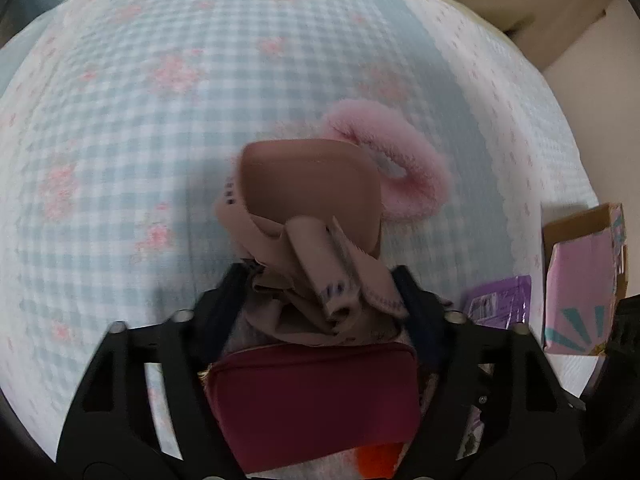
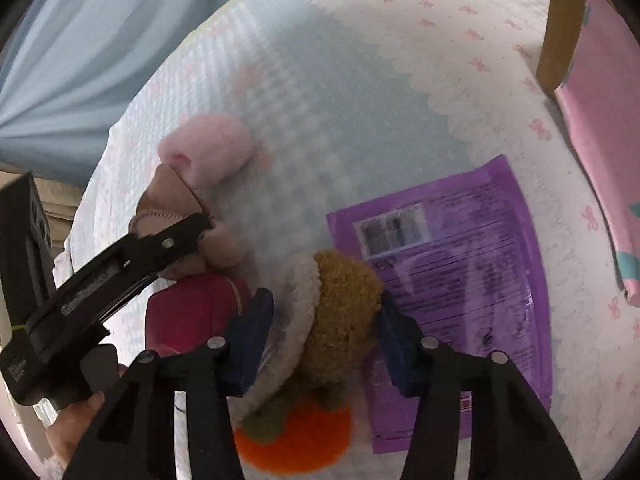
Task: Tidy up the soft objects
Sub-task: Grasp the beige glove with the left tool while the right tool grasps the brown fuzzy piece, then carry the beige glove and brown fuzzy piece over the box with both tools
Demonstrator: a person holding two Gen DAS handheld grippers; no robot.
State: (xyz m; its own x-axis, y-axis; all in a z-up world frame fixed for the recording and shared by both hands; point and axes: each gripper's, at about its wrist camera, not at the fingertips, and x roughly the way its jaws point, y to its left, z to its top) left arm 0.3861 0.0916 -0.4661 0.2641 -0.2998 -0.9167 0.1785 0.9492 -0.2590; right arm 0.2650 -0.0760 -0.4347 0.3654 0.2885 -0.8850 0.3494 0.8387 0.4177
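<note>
On the bed, my left gripper (image 1: 320, 308) points steeply down, shut on a bunched beige cloth (image 1: 320, 280) with stitched edges. The cloth runs up to a smooth brown padded cup (image 1: 312, 184). A fluffy pink ring (image 1: 404, 168) lies just beyond the cup. A dark red pouch (image 1: 316, 400) sits under the left gripper. My right gripper (image 2: 324, 340) is shut on a fuzzy brown and white plush (image 2: 344, 300) with an orange and green part (image 2: 296, 436) below it. The left gripper's finger (image 2: 172, 240) shows beside it in the right wrist view, with the beige cloth (image 2: 224, 248).
A blue gingham bedcover (image 1: 160, 140) with pink flowers spreads under everything. A purple packet (image 2: 460, 264) lies flat right of the plush. A pink cardboard box (image 1: 580, 280) stands at the bed's right edge. Pale blue curtain (image 2: 80, 60) hangs behind. A hand (image 2: 76, 420) holds the left gripper.
</note>
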